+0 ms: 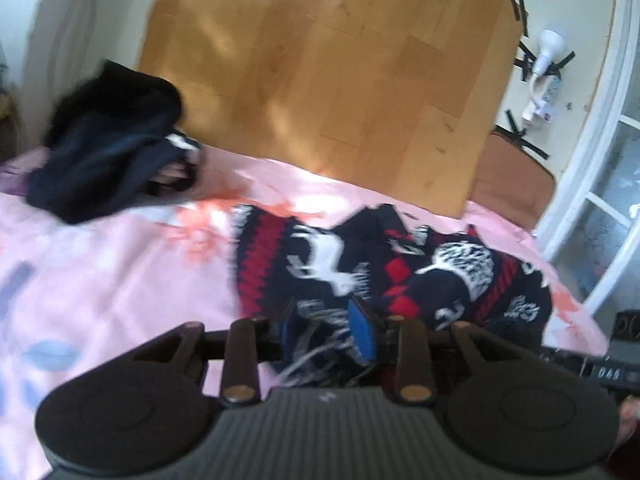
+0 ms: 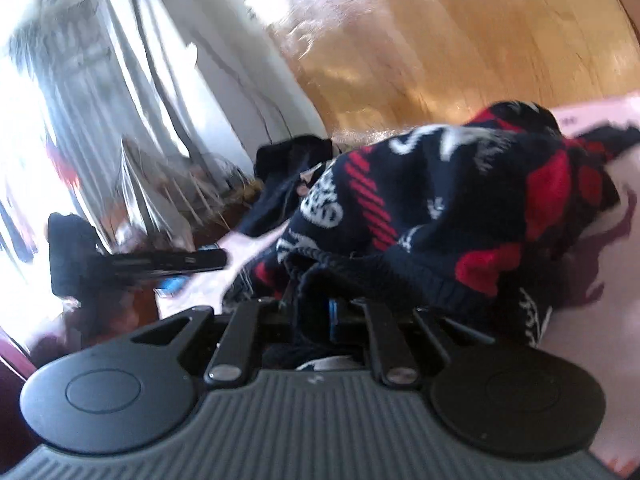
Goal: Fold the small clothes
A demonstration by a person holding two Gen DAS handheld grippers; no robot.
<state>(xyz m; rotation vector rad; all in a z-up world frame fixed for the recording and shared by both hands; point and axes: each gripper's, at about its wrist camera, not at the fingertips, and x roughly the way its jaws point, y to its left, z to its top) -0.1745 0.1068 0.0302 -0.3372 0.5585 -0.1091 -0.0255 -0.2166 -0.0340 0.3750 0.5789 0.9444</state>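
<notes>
A small navy, red and white patterned sweater (image 1: 384,272) lies bunched on the pink bedsheet (image 1: 112,280). My left gripper (image 1: 326,336) is shut on the sweater's near edge, with cloth pinched between its blue pads (image 1: 362,334). In the right wrist view the same sweater (image 2: 440,208) is heaped just ahead, and my right gripper (image 2: 320,320) is shut on its ribbed hem. The left gripper (image 2: 160,262) shows there at the left, blurred.
A dark pile of clothes (image 1: 108,144) lies at the sheet's far left. A wooden board (image 1: 320,80) stands behind the bed. A white lamp (image 1: 548,52) and a window frame (image 1: 592,184) are at the right. Curtains (image 2: 120,80) hang in the right wrist view.
</notes>
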